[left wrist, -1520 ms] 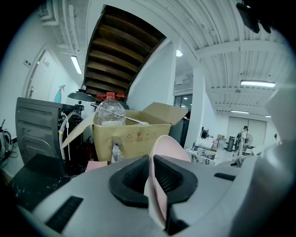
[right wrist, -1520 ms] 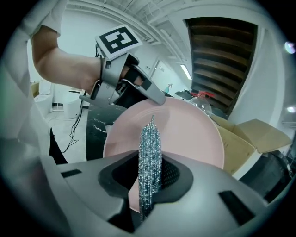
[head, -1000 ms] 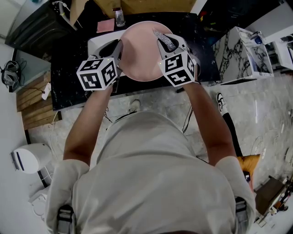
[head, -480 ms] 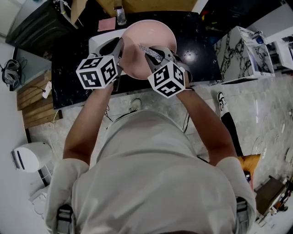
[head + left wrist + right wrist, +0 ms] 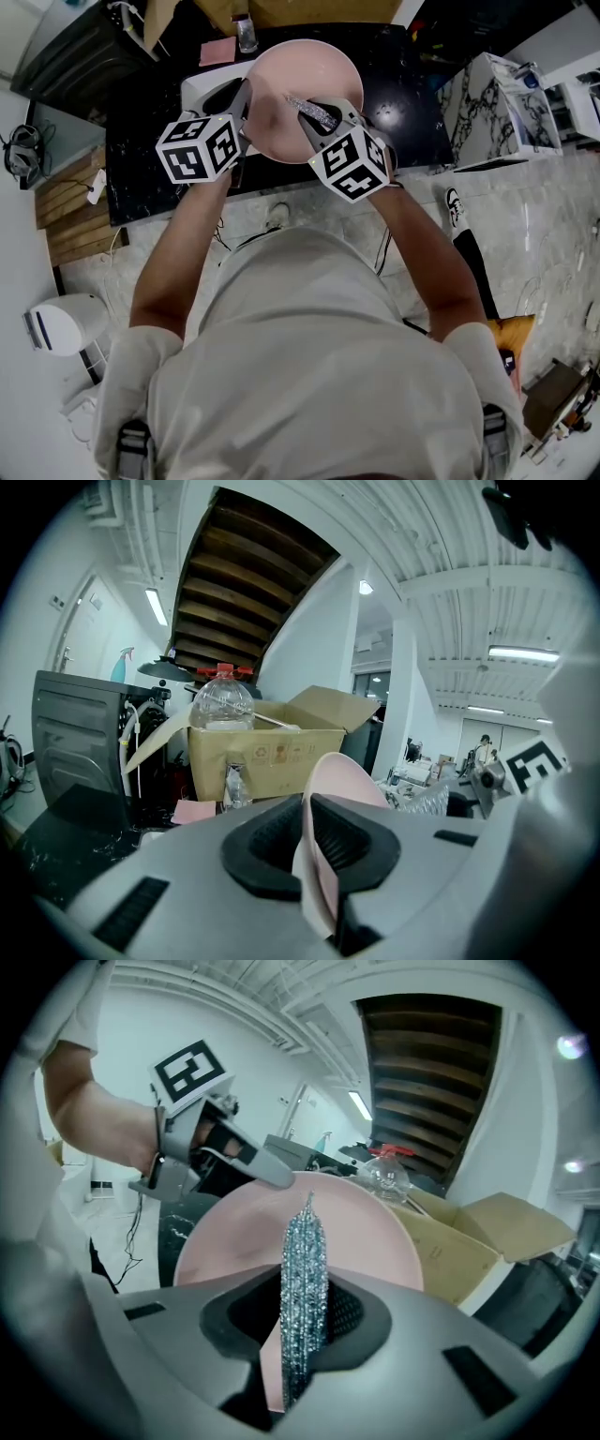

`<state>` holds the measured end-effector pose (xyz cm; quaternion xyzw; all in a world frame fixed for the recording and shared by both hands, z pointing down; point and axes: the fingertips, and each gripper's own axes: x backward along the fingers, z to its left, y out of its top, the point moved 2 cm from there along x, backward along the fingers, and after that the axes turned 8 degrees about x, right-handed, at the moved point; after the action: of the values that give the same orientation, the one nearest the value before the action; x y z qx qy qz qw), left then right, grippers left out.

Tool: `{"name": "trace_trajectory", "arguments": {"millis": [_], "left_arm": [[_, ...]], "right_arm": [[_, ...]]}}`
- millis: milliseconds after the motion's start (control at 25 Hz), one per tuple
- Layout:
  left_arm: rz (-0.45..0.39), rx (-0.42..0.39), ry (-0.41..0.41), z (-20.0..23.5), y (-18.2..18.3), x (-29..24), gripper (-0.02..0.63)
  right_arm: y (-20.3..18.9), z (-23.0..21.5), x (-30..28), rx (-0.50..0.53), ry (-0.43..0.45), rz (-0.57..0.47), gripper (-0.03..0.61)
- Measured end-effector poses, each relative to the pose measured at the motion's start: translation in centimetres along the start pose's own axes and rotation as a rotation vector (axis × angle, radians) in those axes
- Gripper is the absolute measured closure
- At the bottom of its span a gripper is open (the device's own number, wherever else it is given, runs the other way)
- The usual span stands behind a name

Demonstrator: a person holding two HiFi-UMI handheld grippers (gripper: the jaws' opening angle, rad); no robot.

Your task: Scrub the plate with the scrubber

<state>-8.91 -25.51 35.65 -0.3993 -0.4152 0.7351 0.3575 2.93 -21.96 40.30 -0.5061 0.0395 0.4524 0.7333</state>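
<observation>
A pale pink plate [image 5: 309, 80] hangs over the black counter, held by its left rim. My left gripper [image 5: 246, 101] is shut on that rim; in the left gripper view the plate [image 5: 330, 789] runs edge-on between the dark pads. My right gripper [image 5: 314, 117] is shut on a silvery sparkling scrubber [image 5: 311, 111], whose tip lies on the plate's face near the middle. In the right gripper view the scrubber [image 5: 304, 1283] stands upright between the pads, with the plate [image 5: 375, 1241] right behind it and my left gripper [image 5: 272, 1174] at the plate's far rim.
A white basin [image 5: 202, 86] sits under the plate on the black counter [image 5: 150, 159]. At the counter's back are a clear plastic bottle [image 5: 245, 36], a pink cloth [image 5: 216, 51] and a cardboard box [image 5: 267, 747]. A marble-patterned block [image 5: 492, 108] stands to the right.
My right gripper carried the scrubber from the plate's right side leftward and lower, to the middle of its face. The left gripper and plate stayed put.
</observation>
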Motion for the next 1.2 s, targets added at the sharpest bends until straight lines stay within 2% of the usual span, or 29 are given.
{"name": "trace_trajectory", "arguments": {"millis": [200, 320, 560, 800, 1040, 1120, 1200], "left_arm": [[0.01, -0.002, -0.011, -0.4, -0.5, 0.2, 0.588], [0.013, -0.002, -0.017, -0.8, -0.7, 0.2, 0.586], [0.017, 0.022, -0.037, -1.1, -0.9, 0.1, 0.581], [0.013, 0.027, -0.019, -0.8, -1.0, 0.0, 0.58], [0.003, 0.029, -0.011, -1.0, -0.6, -0.1, 0.579], [0.006, 0.033, -0.008, -0.8, -0.7, 0.0, 0.58], [0.008, 0.038, -0.004, -0.6, -0.8, 0.1, 0.581]], "right_arm": [[-0.9, -6.1, 0.8, -0.043, -0.155, 0.028, 0.5], [-1.2, -7.4, 0.7, -0.051, -0.174, 0.057, 0.5], [-0.9, -5.0, -0.5, -0.028, -0.113, 0.063, 0.5], [0.5, 0.2, -1.4, 0.046, 0.002, 0.044, 0.5], [1.2, 4.2, -1.2, 0.072, 0.118, 0.022, 0.5], [1.3, 4.0, -0.9, 0.055, 0.121, 0.01, 0.5], [1.3, 2.2, -0.5, 0.026, 0.081, 0.004, 0.5]]}}
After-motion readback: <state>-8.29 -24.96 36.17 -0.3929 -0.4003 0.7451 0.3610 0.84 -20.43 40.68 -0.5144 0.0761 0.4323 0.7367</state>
